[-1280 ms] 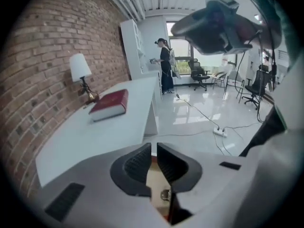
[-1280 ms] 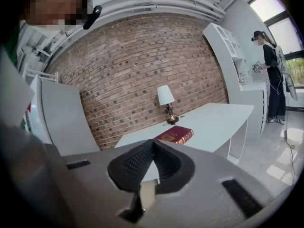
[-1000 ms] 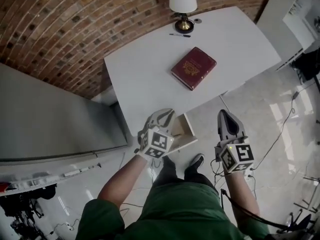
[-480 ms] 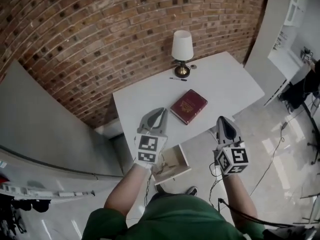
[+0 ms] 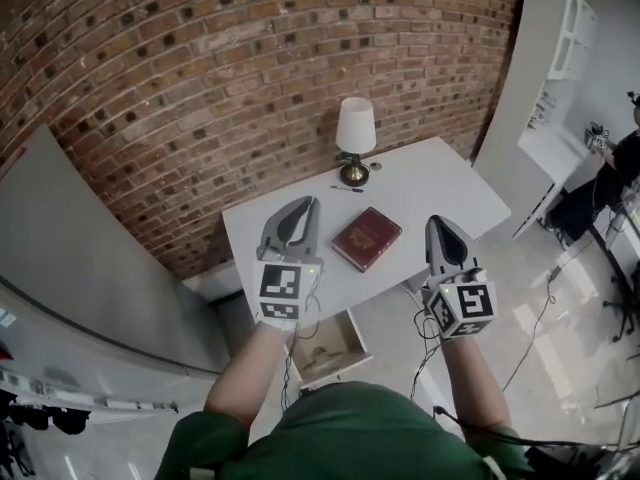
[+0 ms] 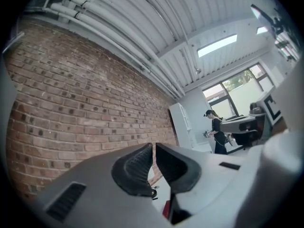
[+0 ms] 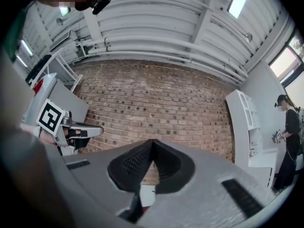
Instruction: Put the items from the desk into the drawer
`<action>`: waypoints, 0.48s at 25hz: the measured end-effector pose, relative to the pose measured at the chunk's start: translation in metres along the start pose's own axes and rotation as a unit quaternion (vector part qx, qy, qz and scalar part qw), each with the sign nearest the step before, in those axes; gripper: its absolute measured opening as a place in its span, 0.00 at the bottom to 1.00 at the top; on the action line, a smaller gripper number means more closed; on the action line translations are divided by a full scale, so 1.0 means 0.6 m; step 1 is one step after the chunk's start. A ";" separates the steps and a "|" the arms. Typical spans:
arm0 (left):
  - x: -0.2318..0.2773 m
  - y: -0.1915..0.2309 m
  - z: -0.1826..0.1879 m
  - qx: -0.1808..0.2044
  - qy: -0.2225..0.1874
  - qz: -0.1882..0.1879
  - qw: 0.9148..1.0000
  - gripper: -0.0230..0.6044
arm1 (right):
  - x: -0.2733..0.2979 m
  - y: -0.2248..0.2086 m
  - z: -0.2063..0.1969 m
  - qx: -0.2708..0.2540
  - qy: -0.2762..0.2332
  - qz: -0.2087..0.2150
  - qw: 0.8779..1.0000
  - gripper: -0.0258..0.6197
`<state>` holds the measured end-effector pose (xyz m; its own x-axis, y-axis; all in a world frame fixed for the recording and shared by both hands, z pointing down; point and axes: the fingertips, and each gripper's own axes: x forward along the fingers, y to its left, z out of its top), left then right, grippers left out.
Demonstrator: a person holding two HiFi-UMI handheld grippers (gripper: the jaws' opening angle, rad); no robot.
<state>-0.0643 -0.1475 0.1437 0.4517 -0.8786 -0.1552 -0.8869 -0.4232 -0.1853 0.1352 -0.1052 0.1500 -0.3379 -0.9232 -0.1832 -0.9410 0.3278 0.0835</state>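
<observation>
Both my claws have come up from the open drawer (image 5: 350, 336). My left gripper (image 5: 306, 204) now hovers just left of the red book (image 5: 366, 238) and my right gripper (image 5: 436, 222) just right of it, both pinched narrow and empty. The book lies untouched on the desk (image 5: 440, 183), the drawer gaping nearer me than it, so I judge the grab comes next.
</observation>
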 end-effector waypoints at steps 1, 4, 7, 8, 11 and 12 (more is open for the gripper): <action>-0.002 -0.001 0.009 0.003 -0.008 -0.001 1.000 0.07 | 0.003 0.000 0.012 -0.002 -0.008 -0.001 1.000 0.04; -0.006 0.000 0.025 0.005 -0.022 -0.002 1.000 0.07 | 0.010 0.000 0.037 0.001 -0.026 -0.003 1.000 0.04; -0.013 0.002 0.036 0.010 -0.039 0.004 0.999 0.07 | 0.009 0.002 0.047 0.015 -0.042 -0.002 0.999 0.04; -0.015 0.005 0.039 0.014 -0.046 0.008 0.999 0.07 | 0.009 0.003 0.050 0.019 -0.046 -0.001 0.999 0.04; -0.021 0.014 0.045 0.033 -0.068 0.022 0.997 0.07 | 0.011 0.007 0.049 0.021 -0.049 -0.001 0.999 0.04; -0.024 0.015 0.046 0.038 -0.075 0.026 0.996 0.07 | 0.011 0.008 0.047 0.021 -0.048 -0.002 0.999 0.04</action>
<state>-0.0762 -0.1324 0.1177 0.4205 -0.8533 -0.3083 -0.9017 -0.3554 -0.2462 0.1281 -0.1042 0.1213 -0.3314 -0.9017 -0.2776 -0.9418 0.3336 0.0407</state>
